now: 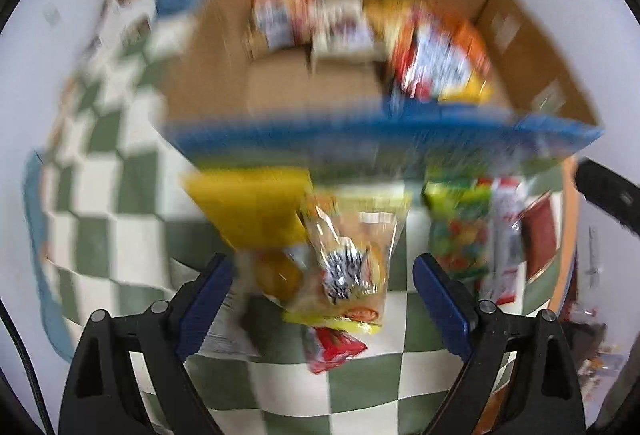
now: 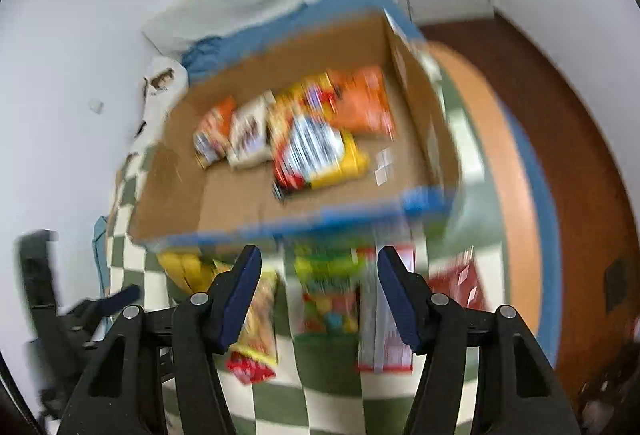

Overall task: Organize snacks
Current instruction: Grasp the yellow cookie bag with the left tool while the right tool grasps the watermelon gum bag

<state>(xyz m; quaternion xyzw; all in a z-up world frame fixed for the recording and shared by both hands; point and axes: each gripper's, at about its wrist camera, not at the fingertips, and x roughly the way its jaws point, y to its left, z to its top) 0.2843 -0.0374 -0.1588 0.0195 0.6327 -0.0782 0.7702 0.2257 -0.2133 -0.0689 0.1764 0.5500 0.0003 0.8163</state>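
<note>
Both views smeared by motion blur. Left hand-held gripper (image 1: 324, 295) pointing steeply down over a bench (image 1: 132, 195) covered in a green-and-white checked cloth, blue pads spread wide, nothing pressed between them. Below that gap, lying on the cloth: a clear snack bag (image 1: 352, 267) with a yellow edge, an orange-yellow packet (image 1: 276, 275) just left of it, a red wrapper (image 1: 332, 351) touching its near end. Yellow pack (image 1: 248, 207) further up, beside the box. Green candy bag (image 1: 460, 231) to the right, next to a tall white-and-red packet (image 1: 506, 239).

Right hand-held gripper (image 2: 320, 299) likewise aimed down, pads apart though narrower than the left pair, clamped on nothing; the green candy bag and the white-and-red packet seen through the gap, on the cloth, not touched.

Open cardboard box (image 2: 240, 203) with a blue outer face standing on the bench beyond the loose snacks. Inside, several packets (image 2: 316, 151) gathered toward the far side and right: orange, white, yellow and red ones, overlapping; print unreadable. Near half of the box floor bare.
</note>
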